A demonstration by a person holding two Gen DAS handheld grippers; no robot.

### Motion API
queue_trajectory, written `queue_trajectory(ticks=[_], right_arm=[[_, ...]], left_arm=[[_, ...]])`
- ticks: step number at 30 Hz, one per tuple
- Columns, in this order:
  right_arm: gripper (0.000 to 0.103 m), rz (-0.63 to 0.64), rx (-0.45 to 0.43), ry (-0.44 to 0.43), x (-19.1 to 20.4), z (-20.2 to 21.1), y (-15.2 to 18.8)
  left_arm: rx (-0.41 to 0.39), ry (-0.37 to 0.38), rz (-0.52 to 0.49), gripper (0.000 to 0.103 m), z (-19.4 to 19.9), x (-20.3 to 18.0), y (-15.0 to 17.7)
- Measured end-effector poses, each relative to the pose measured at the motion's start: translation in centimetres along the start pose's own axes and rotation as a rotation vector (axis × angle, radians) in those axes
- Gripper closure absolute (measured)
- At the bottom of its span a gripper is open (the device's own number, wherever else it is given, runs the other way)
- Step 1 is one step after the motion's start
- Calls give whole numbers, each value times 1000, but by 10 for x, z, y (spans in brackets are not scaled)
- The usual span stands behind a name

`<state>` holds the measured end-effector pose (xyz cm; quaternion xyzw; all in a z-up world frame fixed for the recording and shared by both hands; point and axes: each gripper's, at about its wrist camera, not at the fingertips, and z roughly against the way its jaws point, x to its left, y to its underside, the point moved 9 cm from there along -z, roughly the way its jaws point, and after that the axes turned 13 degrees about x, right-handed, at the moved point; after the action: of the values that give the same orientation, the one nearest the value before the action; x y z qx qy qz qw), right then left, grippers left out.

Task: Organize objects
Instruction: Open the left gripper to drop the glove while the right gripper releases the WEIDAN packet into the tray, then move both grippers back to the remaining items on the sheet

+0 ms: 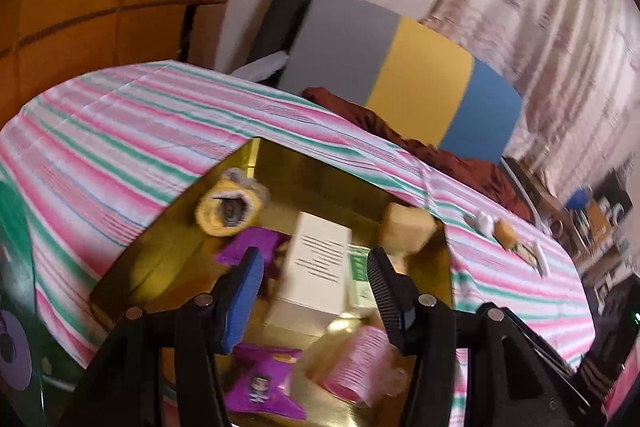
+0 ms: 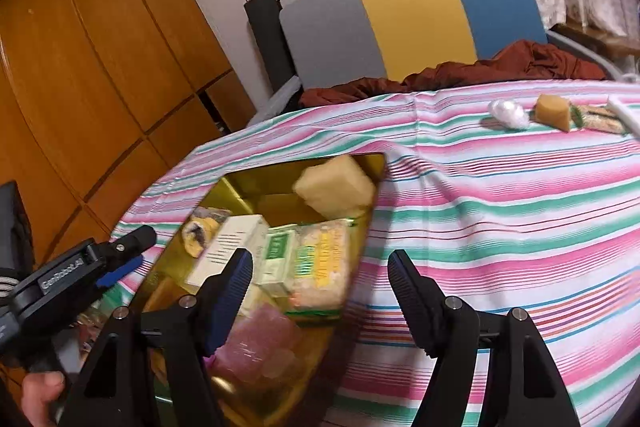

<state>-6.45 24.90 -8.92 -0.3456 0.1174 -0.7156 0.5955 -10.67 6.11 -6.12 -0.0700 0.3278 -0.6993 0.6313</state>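
While the gold tray (image 2: 362,163) sits on the striped tablecloth (image 2: 500,219) at the near left of the table, it holds a crowd of things: one white box (image 1: 320,259) with printed text in the middle, one green-and-white carton (image 2: 278,255) touching its right side, and one yellow-labelled packet (image 2: 320,267) further right against the tray's right wall. One pale sponge block (image 2: 336,187) leans in the far right corner, and one yellow fuzzy toy (image 1: 228,207) lies at the far left. Two purple sachets (image 1: 260,383) lie left of the box, one nearer and one further, and one pink packet (image 1: 356,363) lies at the near edge.

Above the tray, the left gripper (image 1: 316,287) hangs with its jaws apart and nothing between the pads; the white box shows in the gap beneath. Over the tray's right rim and the cloth, the right gripper (image 2: 320,287) stands released, jaws wide, nothing in them.

Far right on the cloth, well apart from the tray, lies a row: one white crumpled wrapper (image 2: 508,115), one amber wedge (image 2: 554,111), one flat patterned packet (image 2: 600,119) and one white strip (image 2: 624,117). Behind the table stand a grey, yellow and blue panel (image 2: 416,15) and a rust-red cloth (image 2: 500,67).
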Motion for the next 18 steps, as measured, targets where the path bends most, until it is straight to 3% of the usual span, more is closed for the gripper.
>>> queue_trajectory(ticks=[10,18], right_arm=[[31,-60,56,121,-93,4,17],[32,-30,126,247,-186,8,17]], left_arm=[[68,110,-194,48,-8,-77,39],[186,209,-316,48,-28,-147,90]])
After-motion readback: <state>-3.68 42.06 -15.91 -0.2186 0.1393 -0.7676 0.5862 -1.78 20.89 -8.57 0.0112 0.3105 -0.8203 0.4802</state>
